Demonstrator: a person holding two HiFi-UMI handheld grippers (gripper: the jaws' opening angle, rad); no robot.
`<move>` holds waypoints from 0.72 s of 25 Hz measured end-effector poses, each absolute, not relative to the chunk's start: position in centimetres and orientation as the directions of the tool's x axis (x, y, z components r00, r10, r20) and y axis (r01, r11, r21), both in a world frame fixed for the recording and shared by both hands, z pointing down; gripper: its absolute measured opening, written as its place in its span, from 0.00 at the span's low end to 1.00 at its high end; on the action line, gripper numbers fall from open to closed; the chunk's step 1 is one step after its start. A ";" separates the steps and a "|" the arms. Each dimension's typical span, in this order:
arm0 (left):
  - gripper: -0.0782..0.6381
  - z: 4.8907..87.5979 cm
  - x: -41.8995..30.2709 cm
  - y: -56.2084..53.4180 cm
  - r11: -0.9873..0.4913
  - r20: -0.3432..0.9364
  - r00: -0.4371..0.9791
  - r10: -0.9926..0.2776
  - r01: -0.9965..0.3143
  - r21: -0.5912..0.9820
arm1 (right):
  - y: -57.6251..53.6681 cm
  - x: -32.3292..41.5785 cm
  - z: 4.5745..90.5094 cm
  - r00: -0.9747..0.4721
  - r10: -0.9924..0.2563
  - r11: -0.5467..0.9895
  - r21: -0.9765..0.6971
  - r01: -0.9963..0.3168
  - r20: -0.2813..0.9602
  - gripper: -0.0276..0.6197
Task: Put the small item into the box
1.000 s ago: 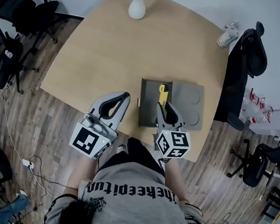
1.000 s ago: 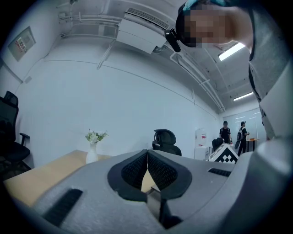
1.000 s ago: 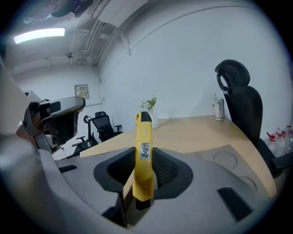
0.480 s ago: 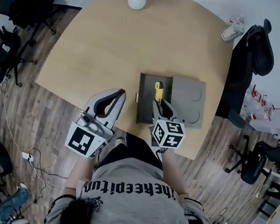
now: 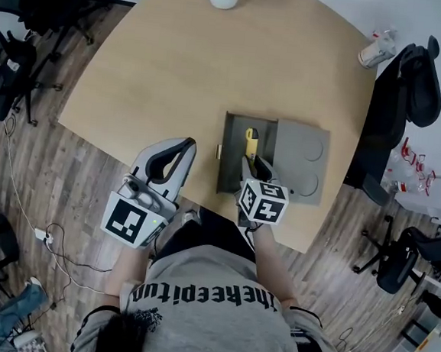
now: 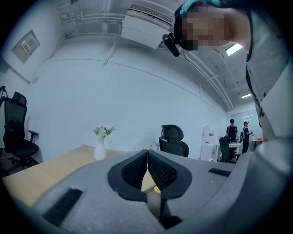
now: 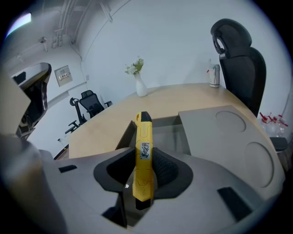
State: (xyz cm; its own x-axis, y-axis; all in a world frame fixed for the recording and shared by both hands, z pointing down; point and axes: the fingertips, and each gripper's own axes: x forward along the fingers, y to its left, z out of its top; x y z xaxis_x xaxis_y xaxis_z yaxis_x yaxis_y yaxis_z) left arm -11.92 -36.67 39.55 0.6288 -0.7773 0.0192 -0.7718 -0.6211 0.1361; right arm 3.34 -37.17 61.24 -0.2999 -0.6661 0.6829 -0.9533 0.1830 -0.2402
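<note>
Right gripper (image 7: 145, 159): jaws clamped on the yellow item (image 7: 143, 130), which juts forward past the tips.
Item's place: only the head view sets it over the open compartment of the grey box (image 5: 300, 164); whether it touches bottom is unclear.
Left gripper (image 6: 147, 154): its own view shows the jaws together and empty, at the near edge of the table (image 5: 176, 68).

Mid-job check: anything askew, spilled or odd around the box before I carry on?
Nothing stands out. The yellow item is clamped straight in the right gripper over the open grey box, which sits flat on the table. The left gripper is shut and empty, beside the box.
</note>
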 end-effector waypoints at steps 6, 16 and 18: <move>0.13 39.6 -12.8 -36.9 -0.597 0.019 0.604 -0.797 -0.792 0.128 | -37.3 3.2 62.9 -0.292 -0.622 0.164 -0.243 -0.956 0.727 0.23; 0.13 39.7 -14.3 -36.6 -0.563 0.017 0.568 -0.823 -0.818 0.115 | -37.1 3.0 64.9 -0.248 -0.548 0.170 -0.184 -0.968 0.799 0.23; 0.13 39.8 -14.5 -36.5 -0.559 0.018 0.564 -0.825 -0.821 0.117 | -37.1 2.9 65.1 -0.240 -0.538 0.170 -0.174 -0.970 0.808 0.23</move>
